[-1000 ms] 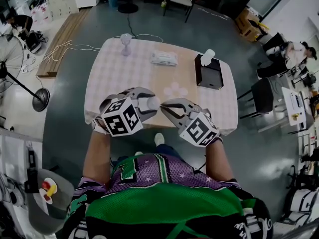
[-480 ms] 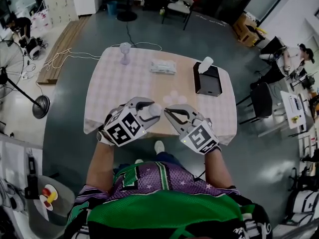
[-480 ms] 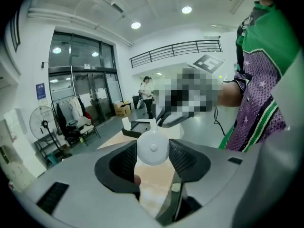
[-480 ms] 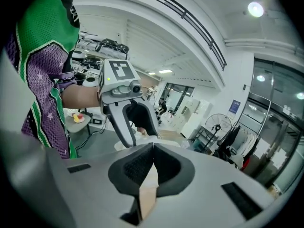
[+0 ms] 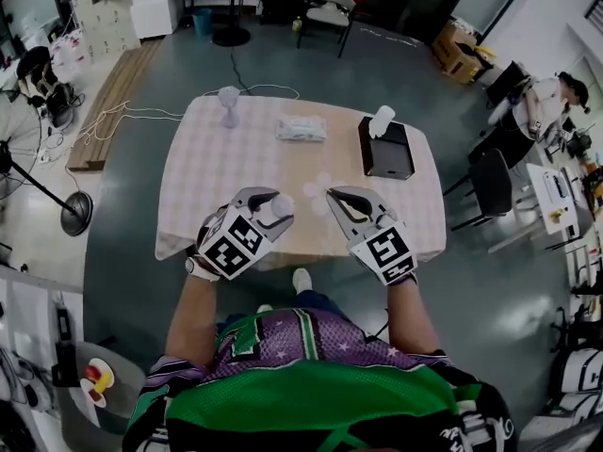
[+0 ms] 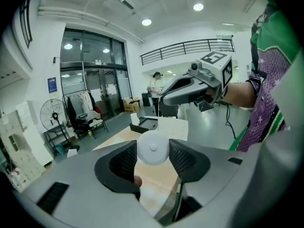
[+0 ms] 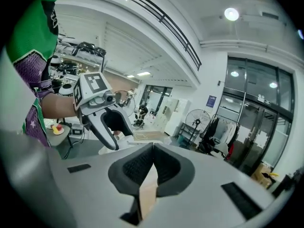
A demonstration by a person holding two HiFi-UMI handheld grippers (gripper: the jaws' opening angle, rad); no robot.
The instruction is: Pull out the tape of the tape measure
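Two units over checked counter (image 5: 217,158), mid-frame: left gripper (image 5: 270,207) grasps tape measure (image 6: 153,147), right gripper (image 5: 334,196) clenched; grey floor (image 5: 127,252) around.

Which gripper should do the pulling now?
Right. The left gripper is clamped on the round white tape measure, so it is best kept as the anchor. The right gripper is shut close beside it; whether it pinches the tape's end is too fine to tell.

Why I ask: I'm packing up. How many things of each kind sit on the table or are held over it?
Tape measure: 1 (held)
Stemmed cup: 1
Flat white packet: 1
Black tissue box: 1
Total: 4
Pale patches mid-table unclear, uncounted.
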